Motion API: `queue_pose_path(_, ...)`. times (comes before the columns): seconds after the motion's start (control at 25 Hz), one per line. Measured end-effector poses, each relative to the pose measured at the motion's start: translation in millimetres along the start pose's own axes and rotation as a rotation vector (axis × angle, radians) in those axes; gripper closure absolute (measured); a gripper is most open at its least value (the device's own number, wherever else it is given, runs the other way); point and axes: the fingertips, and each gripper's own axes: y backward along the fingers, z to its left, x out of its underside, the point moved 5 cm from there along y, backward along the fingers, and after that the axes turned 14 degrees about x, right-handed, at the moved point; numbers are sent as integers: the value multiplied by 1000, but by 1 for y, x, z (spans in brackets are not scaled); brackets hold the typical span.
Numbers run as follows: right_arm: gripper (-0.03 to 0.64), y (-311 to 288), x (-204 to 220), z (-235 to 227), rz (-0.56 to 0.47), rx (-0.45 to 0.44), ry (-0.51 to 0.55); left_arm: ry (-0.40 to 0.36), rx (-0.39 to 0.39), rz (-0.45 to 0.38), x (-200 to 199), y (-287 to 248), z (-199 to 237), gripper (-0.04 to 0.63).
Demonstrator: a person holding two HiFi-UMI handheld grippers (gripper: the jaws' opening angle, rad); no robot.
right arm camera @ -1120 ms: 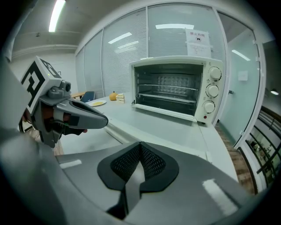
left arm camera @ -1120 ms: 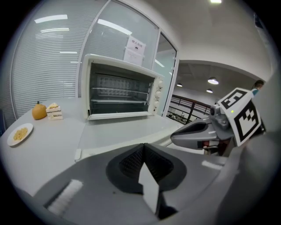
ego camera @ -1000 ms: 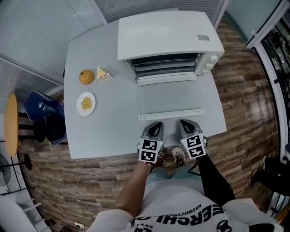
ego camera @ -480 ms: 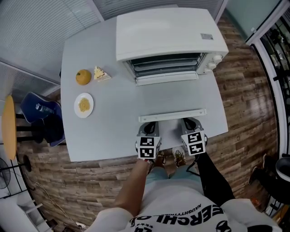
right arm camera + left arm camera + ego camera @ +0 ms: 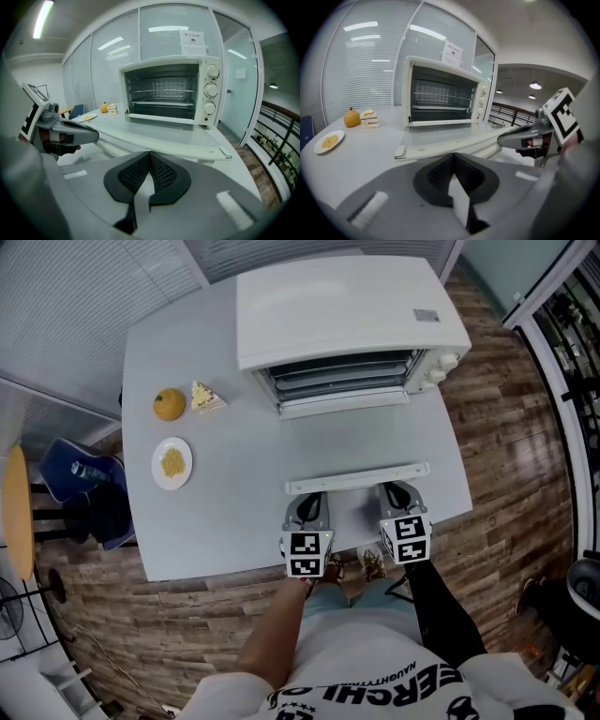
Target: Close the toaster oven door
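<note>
The white toaster oven (image 5: 347, 310) stands at the back of the table, its racks visible inside. Its glass door (image 5: 352, 442) lies fully open and flat, with the white handle bar (image 5: 358, 478) along the near edge. My left gripper (image 5: 307, 505) is shut and empty, with its tip just short of the handle's left end. My right gripper (image 5: 397, 494) is also shut and empty, at the handle's right end. In the left gripper view the oven (image 5: 443, 91) faces the closed jaws of the left gripper (image 5: 452, 155). The right gripper view shows the oven (image 5: 168, 91) beyond the right gripper (image 5: 149, 153). Whether either tip touches the handle cannot be told.
On the grey table (image 5: 216, 512), left of the oven, sit an orange (image 5: 170, 404), a cake slice (image 5: 208, 396) and a small plate of food (image 5: 172, 463). A blue chair (image 5: 80, 474) stands off the table's left edge. The person stands at the near edge.
Both grippers have edged up to the door handle and spread slightly apart. The head view has shifted a little. The door is still open.
</note>
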Motion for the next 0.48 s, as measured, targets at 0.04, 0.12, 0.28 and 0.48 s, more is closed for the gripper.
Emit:
queue_pose_path(0.04,615,1,-3,-1,-11,4,-3,-7,-2,-13,-5,2,0,543)
queue_pose_path(0.12,615,3,-10,-2,-25,13,-10,-19,-1,-31,-14,4,-2,543)
queue_pose_path(0.28,615,7,-24,-4,-67,42,-7,-58,9,-64,-31,6,-5,543)
queue_pose_path(0.48,615,12,-42,-7,-116,79,-4,-97,26,-123,-50,11,-8,543)
